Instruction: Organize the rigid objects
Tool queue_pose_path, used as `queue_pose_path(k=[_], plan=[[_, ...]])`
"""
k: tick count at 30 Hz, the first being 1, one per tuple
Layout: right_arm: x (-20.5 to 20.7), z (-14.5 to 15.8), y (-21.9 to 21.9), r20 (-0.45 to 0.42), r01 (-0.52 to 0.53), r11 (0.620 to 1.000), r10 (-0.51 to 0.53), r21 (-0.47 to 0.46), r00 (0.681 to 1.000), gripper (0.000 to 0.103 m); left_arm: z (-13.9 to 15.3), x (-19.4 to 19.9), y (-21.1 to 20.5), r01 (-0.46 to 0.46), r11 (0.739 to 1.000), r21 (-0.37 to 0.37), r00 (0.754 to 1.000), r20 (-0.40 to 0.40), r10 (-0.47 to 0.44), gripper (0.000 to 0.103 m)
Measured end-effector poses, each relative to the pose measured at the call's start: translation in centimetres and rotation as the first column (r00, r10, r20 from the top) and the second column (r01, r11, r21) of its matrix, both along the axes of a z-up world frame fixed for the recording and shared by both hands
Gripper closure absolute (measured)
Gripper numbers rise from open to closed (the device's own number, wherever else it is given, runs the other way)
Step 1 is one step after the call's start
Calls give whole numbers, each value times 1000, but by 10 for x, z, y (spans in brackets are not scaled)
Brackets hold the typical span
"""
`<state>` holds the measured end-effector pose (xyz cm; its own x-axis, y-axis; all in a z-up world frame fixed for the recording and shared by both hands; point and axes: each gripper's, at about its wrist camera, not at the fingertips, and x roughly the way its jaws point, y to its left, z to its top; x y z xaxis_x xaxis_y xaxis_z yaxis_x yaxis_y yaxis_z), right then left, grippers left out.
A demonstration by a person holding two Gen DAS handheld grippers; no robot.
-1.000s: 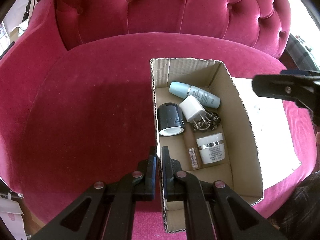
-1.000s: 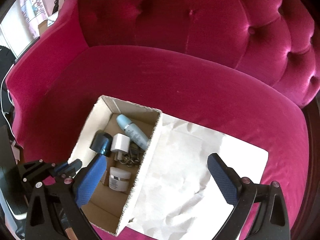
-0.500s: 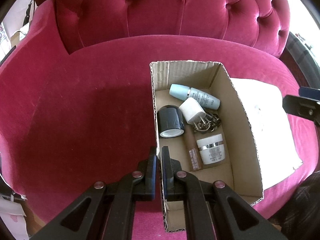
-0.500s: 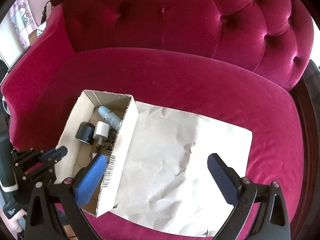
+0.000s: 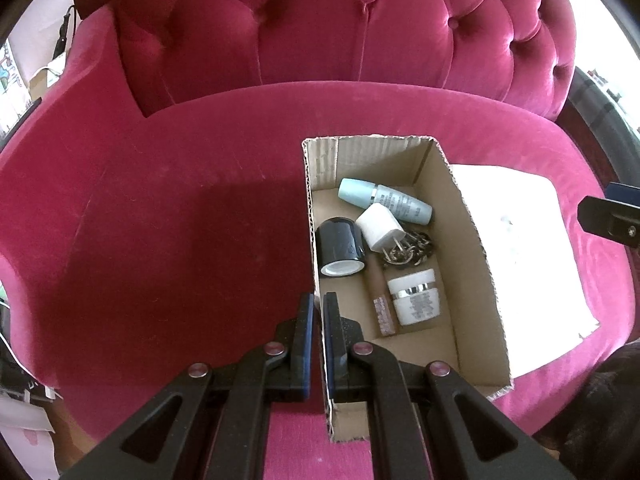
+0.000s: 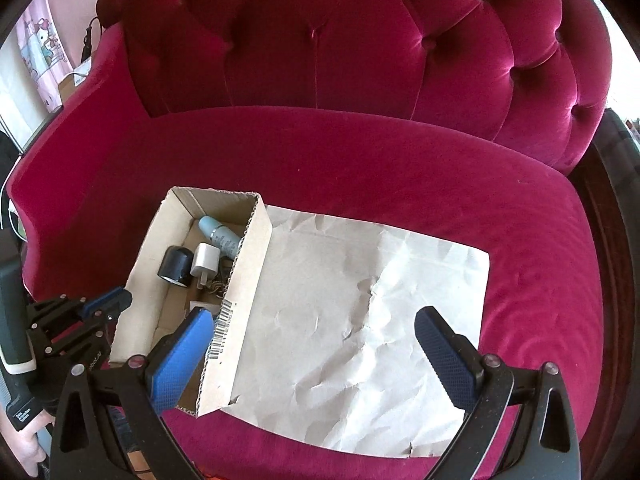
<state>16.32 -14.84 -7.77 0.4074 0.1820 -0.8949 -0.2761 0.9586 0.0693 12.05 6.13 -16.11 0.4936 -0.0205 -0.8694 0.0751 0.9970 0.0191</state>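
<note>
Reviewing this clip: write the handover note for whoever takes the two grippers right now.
Left gripper: shut on the near left wall of the cardboard box, which sits on the pink sofa.
Right gripper: open, empty, above the crumpled paper beside the box.
In the box: blue bottle, white charger, black jar, white jar, dark chain, small brown tube.
Done: all visible items boxed; paper bare.
Left: probably release the box.
</note>
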Motion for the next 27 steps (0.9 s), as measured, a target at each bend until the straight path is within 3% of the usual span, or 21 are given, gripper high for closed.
queue_pose_path(k=[3,4,5,9,12,15,27], plan=[[-6,7,-1,6,1,1000,-1,3,1000,0,7,-4,-1,2,1000,-6,1000,2,-2,88],[-8,9,-1,9,2,1000,-2,4,1000,0,10,-5,-2,5,1000,-13,1000,4,-5,71],[-10,11,-1,10,2,1000,-2,4,1000,0,13,-7,-4,5,1000,-19,1000,6,-5,46],[-19,25,-2,25,3,1000,-3,10,1000,0,29,-15,-9,11,999,-37,999,34,-10,17],[-25,36,-3,35,5,1000,-5,14,999,0,40,-19,-15,22,999,-33,999,42,-20,13],[-32,47,-5,50,10,1000,-11,17,999,0,49,-26,-20,22,999,-25,998,54,-20,0],[-70,93,-17,93,36,998,-40,42,995,0,96,-63,-39,54,998,32,991,120,-57,0]])
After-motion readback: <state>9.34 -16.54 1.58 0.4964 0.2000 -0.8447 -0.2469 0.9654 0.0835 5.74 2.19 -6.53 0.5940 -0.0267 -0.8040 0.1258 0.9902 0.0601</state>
